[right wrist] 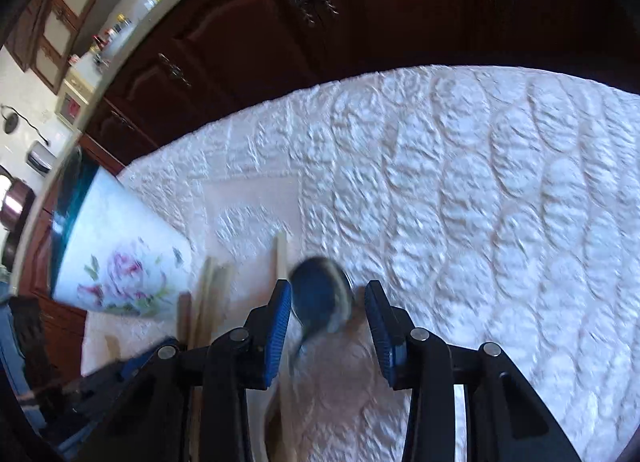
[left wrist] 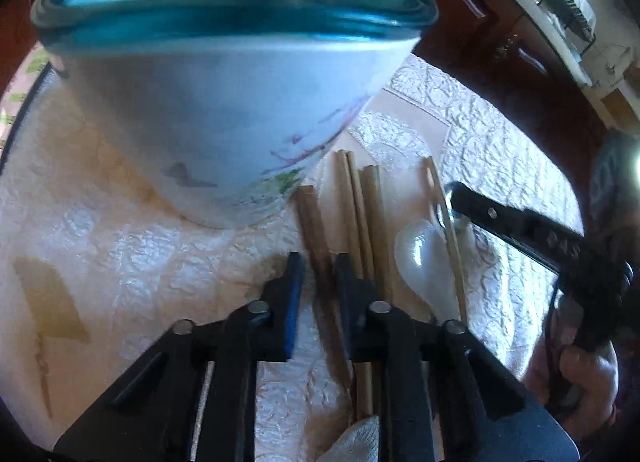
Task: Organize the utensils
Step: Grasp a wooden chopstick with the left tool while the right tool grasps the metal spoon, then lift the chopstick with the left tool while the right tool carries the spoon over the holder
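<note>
The left tool pinches a dark chopstick beside the floral container. The right tool stands narrow around a metal spoon, its pads not visibly touching it.

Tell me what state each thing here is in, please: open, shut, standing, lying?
left gripper: shut on the dark chopstick
dark chopstick: pinched, lying on the tablecloth
right gripper: open, jaws either side of the metal spoon
metal spoon: between the jaws, blurred, not clearly pinched
floral holder: upright on the cloth
pale chopsticks: lying loose beside the holder
white spoon: lying flat
cupboard doors: closed
</note>
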Demonstrator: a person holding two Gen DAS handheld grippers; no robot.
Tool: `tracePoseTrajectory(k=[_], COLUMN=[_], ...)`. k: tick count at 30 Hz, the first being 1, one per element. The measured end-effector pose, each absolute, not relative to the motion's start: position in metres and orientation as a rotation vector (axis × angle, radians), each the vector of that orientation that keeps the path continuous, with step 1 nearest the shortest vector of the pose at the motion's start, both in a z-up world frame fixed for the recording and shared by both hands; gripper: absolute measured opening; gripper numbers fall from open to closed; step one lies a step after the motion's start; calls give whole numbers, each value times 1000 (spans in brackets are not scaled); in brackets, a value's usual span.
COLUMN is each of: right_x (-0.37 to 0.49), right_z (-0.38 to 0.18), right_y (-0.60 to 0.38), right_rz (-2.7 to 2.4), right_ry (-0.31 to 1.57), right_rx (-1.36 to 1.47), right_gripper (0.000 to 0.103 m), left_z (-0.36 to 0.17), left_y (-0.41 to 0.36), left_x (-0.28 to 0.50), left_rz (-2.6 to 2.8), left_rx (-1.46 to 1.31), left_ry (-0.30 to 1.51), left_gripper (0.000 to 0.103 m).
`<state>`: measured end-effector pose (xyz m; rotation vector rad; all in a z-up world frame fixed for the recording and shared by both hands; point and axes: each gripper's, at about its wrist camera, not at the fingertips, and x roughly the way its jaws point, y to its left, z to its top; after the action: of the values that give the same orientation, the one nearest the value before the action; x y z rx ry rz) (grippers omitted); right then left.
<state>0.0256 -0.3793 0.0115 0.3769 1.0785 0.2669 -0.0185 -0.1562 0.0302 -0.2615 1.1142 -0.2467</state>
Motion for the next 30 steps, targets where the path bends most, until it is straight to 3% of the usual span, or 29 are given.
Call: tracePoseTrajectory(k=[1,2,6,11,18,20,22,26,27,28,30], right_x=[29,32,15,-27,-51,-49,-46,-38,-38,-41,-45], right_z=[11,11,21,34,17,10,8,11,11,13,24], right_y=[-380,-381,-389,-417,-461,-468,-471,-463,-457,-452,-448], right_rz=[286,298,292,253,206,212,233,270,263,256,254], right_ry=[1078,1079,1058,1021,1133,1157,1147,1122,1115,1106,1067], right_rx=[397,405,369,351,418,472,505,467,438,410,388], right_gripper=[11,5,2,2,4,10,22,19,6,3,3], left_z=[29,29,29,30,26,28,32,34,35,35,40], left_y=[-156,-156,-150,-122,-99,-94,-96,-108,-110,-111,-104], left_x=[-17,-17,-27,-47,-40,-34,-27,-6,-5,-5,-8], left_rz=[-247,-250,-261,-244,-194,-194,-180,-163,-163,-167,-196], left_rx=[-258,-250,-232,-246,-337,-371,-382,-331,-304,-278,-305], left_ry=[1117,1119,1139,1167,1183,1178,1167,1173,1168,1179,1174], left_gripper=[10,10,10,11,15,34,46,43,33,14,13])
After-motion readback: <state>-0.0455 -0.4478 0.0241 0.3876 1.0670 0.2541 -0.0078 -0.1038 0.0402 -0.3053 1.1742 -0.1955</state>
